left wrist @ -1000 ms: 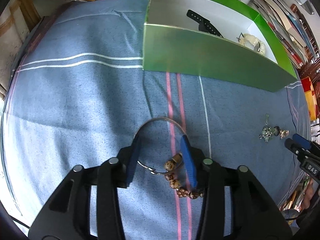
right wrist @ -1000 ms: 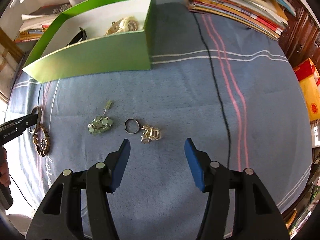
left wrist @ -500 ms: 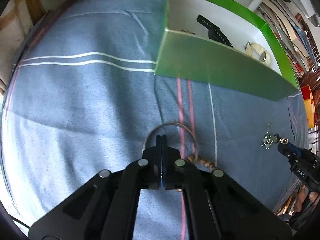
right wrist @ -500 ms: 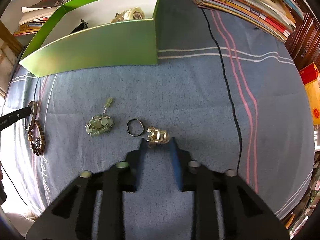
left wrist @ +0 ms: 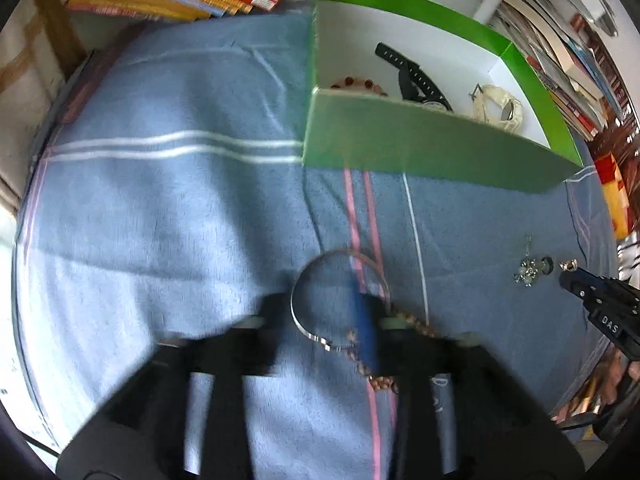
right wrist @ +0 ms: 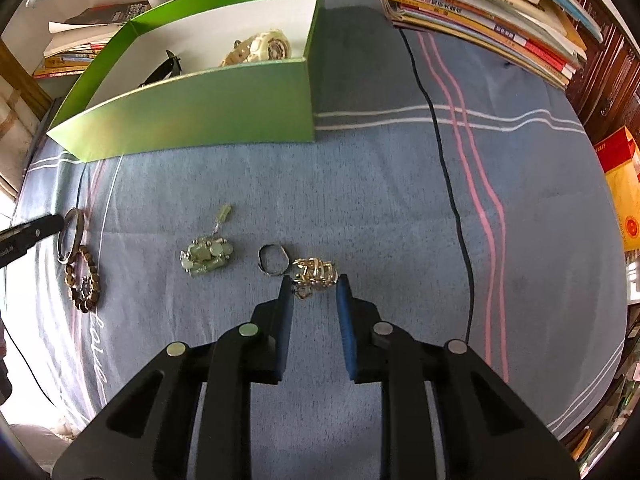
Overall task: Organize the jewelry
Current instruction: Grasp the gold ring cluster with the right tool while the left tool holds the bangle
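A silver bangle [left wrist: 320,280] lies on the blue cloth with a brown bead bracelet [left wrist: 384,380] beside it. My left gripper [left wrist: 320,308] is blurred with motion; its jaws stand apart around the bangle's near side. It also shows in the right wrist view [right wrist: 36,232] beside the bangle [right wrist: 70,236]. My right gripper [right wrist: 314,280] is partly open, its fingers on either side of a gold chain piece [right wrist: 314,274]. A green stone piece [right wrist: 206,258] and a dark ring [right wrist: 273,259] lie left of it. The green box [right wrist: 200,116] holds watches.
Book stacks [right wrist: 480,8] line the back edge of the cloth. A black cable [right wrist: 452,184] runs down the cloth to the right of my right gripper. A red and yellow packet [right wrist: 624,192] lies at the far right.
My left gripper was shut half a second ago and now stands apart around the bangle. My right gripper narrowed from wide open and moved forward onto the gold chain piece.
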Available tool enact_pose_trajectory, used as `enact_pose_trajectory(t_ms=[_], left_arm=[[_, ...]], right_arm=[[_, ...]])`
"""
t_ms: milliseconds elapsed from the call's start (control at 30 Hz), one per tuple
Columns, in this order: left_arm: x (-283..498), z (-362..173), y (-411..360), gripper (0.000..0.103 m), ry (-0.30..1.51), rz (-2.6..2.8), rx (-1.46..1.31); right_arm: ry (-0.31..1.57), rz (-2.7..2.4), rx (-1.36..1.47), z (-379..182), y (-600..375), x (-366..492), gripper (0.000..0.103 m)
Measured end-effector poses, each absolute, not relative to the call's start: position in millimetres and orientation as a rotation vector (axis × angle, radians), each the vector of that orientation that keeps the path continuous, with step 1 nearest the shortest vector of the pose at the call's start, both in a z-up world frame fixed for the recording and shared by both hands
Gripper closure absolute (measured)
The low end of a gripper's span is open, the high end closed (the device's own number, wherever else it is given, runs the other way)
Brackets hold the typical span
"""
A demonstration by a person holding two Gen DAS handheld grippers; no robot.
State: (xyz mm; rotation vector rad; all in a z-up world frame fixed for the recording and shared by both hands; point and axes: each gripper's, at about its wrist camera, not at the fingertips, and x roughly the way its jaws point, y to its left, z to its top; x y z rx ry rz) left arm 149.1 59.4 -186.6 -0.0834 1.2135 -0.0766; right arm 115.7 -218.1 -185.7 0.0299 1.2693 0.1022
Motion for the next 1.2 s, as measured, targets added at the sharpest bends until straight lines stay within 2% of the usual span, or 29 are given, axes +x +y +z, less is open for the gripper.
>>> enact_pose_trajectory(t_ms=[167, 267, 300, 567, 600, 700, 1067, 1133, 1200], left_arm=[[159, -187, 52, 0.064, 1.211, -0.11, 0.009], [164, -195, 47, 0.08, 1.246, -0.142, 0.076], [164, -197, 47, 0.081, 1.257, -0.151, 0.077], [162, -203, 63, 0.082, 1.285, -0.17, 0.047], [162, -203, 64, 0.09, 1.283, -0.16, 0.049], [160, -203, 69, 0.1, 1.28, -0.143, 0.028], [132, -204, 79, 0.098, 1.298, -0.08, -0.079], [132, -203, 77, 0.092, 1.291, -0.08, -0.072], [132, -201, 70, 0.071, 1.286, -0.077, -0.058]], right_arm=[[1.28, 0.095, 0.048, -189, -221, 115, 0.081], [1.28, 0.092, 0.052, -189, -222, 114, 0.081], [1.28, 0.092, 0.051, -190, -222, 115, 0.081], [1.294, 0.091, 0.055, -193, -223, 118, 0.081], [1.295, 0.093, 0.052, -194, -222, 118, 0.081], [1.295, 0.099, 0.041, -195, -220, 121, 0.081], [1.301, 0.097, 0.041, -198, -217, 122, 0.081], [1.301, 0.098, 0.039, -197, -217, 123, 0.08], [1.298, 0.094, 0.04, -198, -218, 123, 0.079]])
